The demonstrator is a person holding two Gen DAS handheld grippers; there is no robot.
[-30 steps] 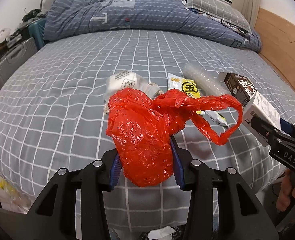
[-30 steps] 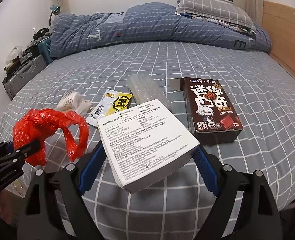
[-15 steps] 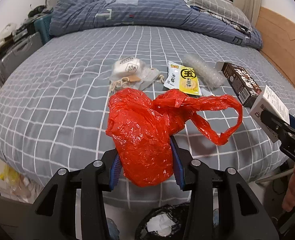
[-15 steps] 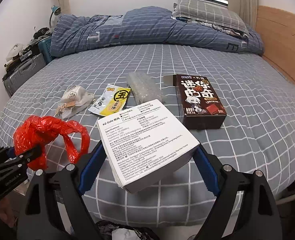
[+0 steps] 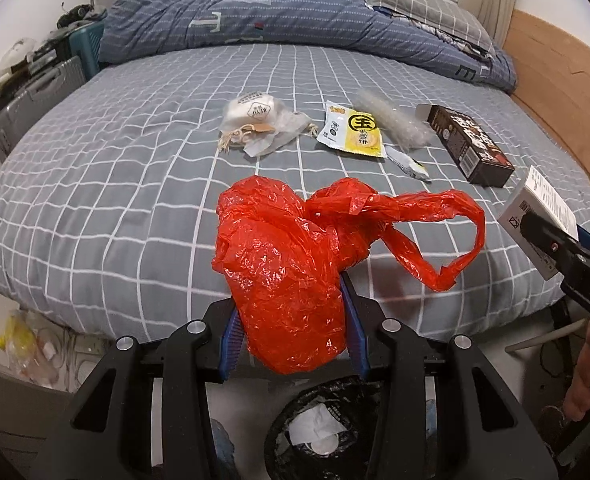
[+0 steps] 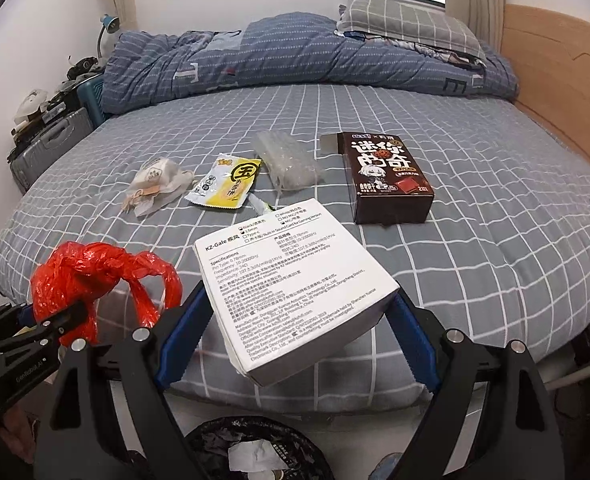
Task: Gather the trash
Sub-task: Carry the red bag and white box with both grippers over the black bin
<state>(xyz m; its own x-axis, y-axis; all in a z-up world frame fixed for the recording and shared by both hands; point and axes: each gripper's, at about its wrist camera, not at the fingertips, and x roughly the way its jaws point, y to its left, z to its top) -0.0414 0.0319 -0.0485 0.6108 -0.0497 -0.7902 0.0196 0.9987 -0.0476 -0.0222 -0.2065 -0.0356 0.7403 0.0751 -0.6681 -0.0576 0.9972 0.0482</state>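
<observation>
Left gripper (image 5: 293,320) is clamped on a crumpled red plastic bag (image 5: 291,264), right gripper (image 6: 295,340) on a white printed cardboard box (image 6: 291,284); release over the black-lined bin (image 6: 255,452) is judged next.

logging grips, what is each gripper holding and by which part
Left gripper clamps the red plastic bag around its bunched body, handles hanging free. Right gripper holds the white box by its two opposite sides.

two boxes (image 6: 295,284), one red bag (image 5: 291,272), perhaps four wrappers (image 5: 353,132)
</observation>
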